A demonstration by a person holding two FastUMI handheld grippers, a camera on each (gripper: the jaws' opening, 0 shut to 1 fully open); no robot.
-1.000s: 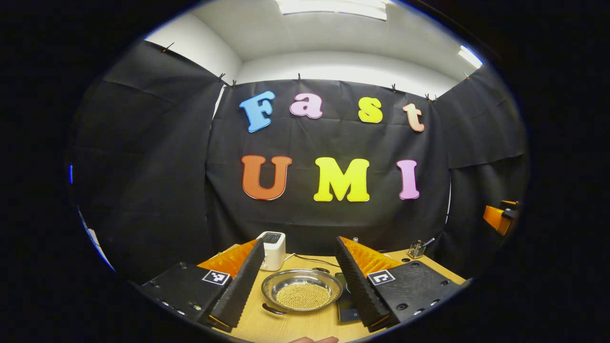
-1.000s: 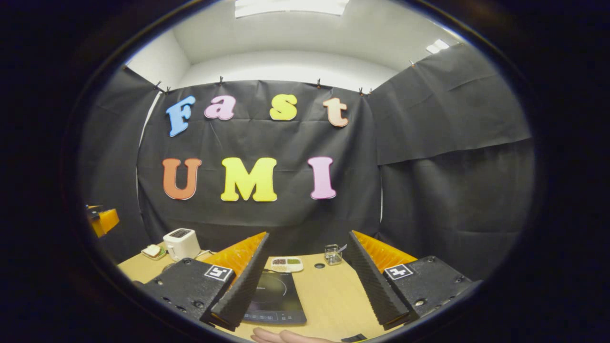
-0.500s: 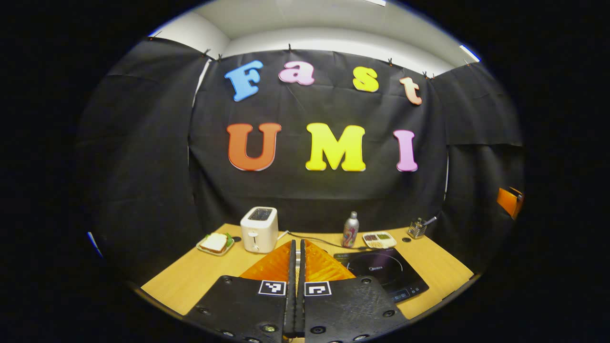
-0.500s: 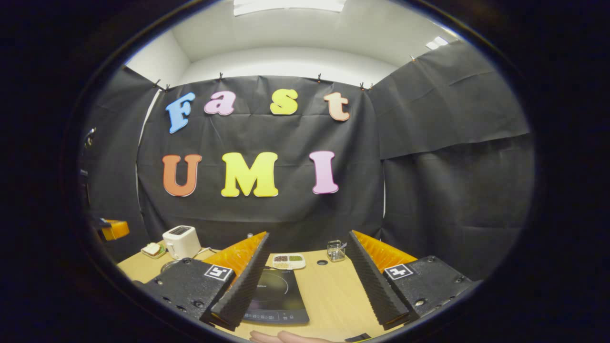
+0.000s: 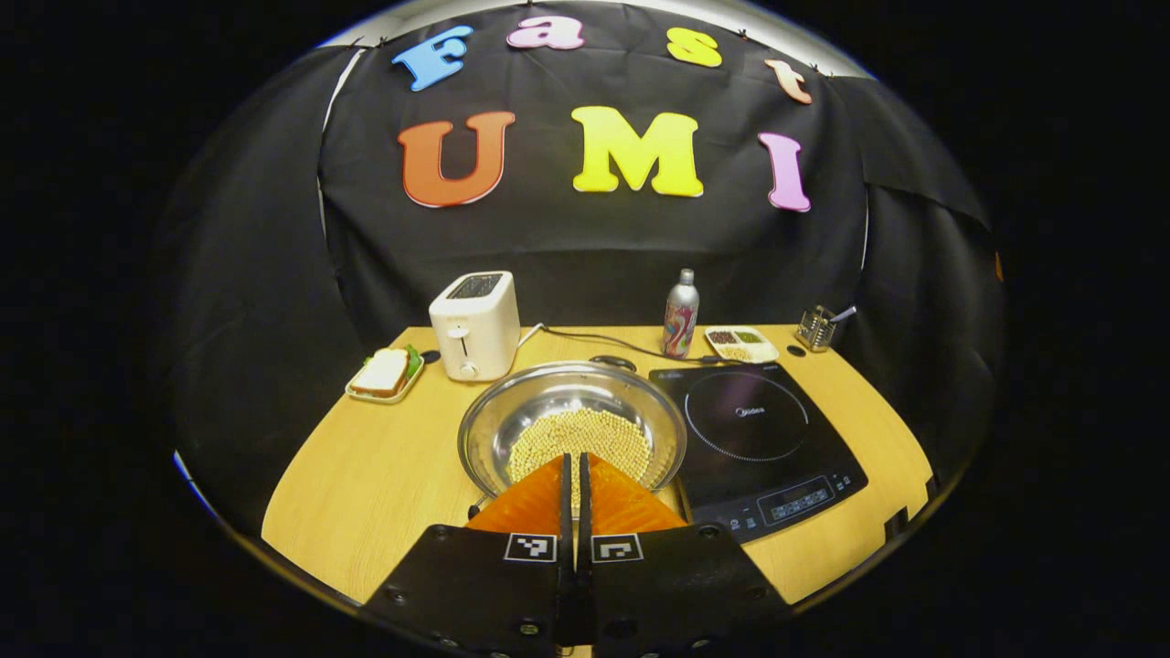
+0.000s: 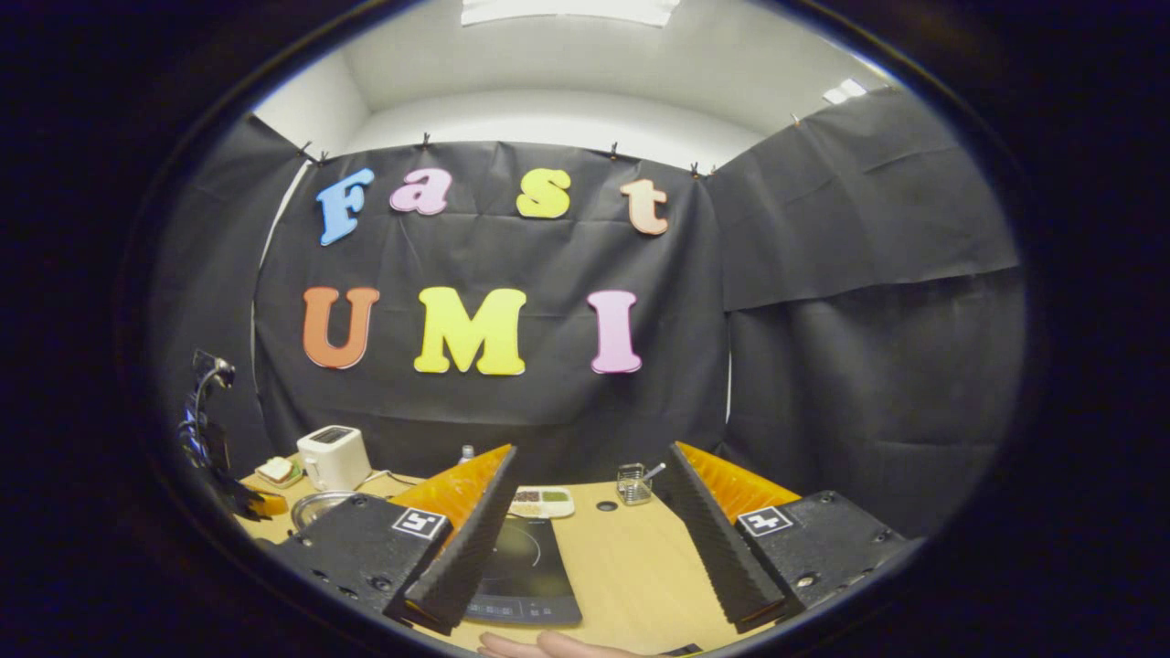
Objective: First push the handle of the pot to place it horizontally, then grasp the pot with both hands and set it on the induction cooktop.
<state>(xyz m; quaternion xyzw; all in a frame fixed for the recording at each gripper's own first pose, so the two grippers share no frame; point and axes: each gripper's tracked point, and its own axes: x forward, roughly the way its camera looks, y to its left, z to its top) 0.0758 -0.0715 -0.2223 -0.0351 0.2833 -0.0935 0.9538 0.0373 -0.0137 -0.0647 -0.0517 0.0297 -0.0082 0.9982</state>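
Here, in the left gripper view, the left gripper [image 5: 573, 461] has its two fingers pressed flat together with nothing between them, and it points down at the near rim of the pot [image 5: 572, 428]. The pot is a shiny, wide metal bowl with small pale beans in it. It sits on the wooden table [image 5: 366, 475], just beside the left edge of the black induction cooktop [image 5: 754, 434], and it is not on the cooktop. A dark bit of handle peeks out at the pot's near-left rim, right next to the fingers, but I cannot tell if they touch it. Behind the pot stands a white toaster [image 5: 475, 324]. A small plate with a sandwich [image 5: 382, 375] lies to the left of it. Near the back wall are a metal bottle [image 5: 680, 314], a little tray of seasonings [image 5: 740, 342] and a small metal holder [image 5: 816, 327]. In the right gripper view, the right gripper [image 6: 585, 498] has its fingers spread wide apart and holds nothing. It hangs above the table with the cooktop [image 6: 521, 567] low between its fingers. The pot's rim [image 6: 320, 503] shows far to the left, near the toaster [image 6: 333, 457]. Part of a hand [image 6: 548, 645] shows at the very bottom edge.
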